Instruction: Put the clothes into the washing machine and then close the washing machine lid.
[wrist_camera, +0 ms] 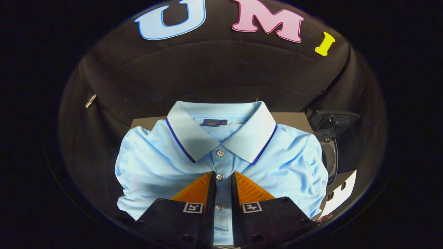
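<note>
In the gripper view, one folded light-blue polo shirt (221,162) lies flat on a grey tabletop (294,119), collar away from the camera and button placket running straight toward it. The gripper (223,178) is low over the shirt's front. Its jaws stand a little apart, one finger on each side of the placket, with a narrow strip of cloth and two of the buttons showing in the gap between them. The fingertips (202,185) look to be touching or nearly touching the fabric, but I cannot tell whether they press into it, and they have not closed on a fold, so nothing is held yet.

Just beside the shirt's far sleeve on the gripper's right stands one dark washing machine (328,155), its lid (334,122) raised and tilted back above the opening. Only part of the machine is visible past the shirt's edge.

Judged against the task, almost everything is left: the shirt is still on the tabletop and outside the machine, and the lid is still up. The pinch on the cloth, the carry across to the opening, the drop and the lid closing are all not yet done.

Counted: one shirt, three buttons visible on its placket, one collar, one washing machine with one lid, one gripper with two fingers.
</note>
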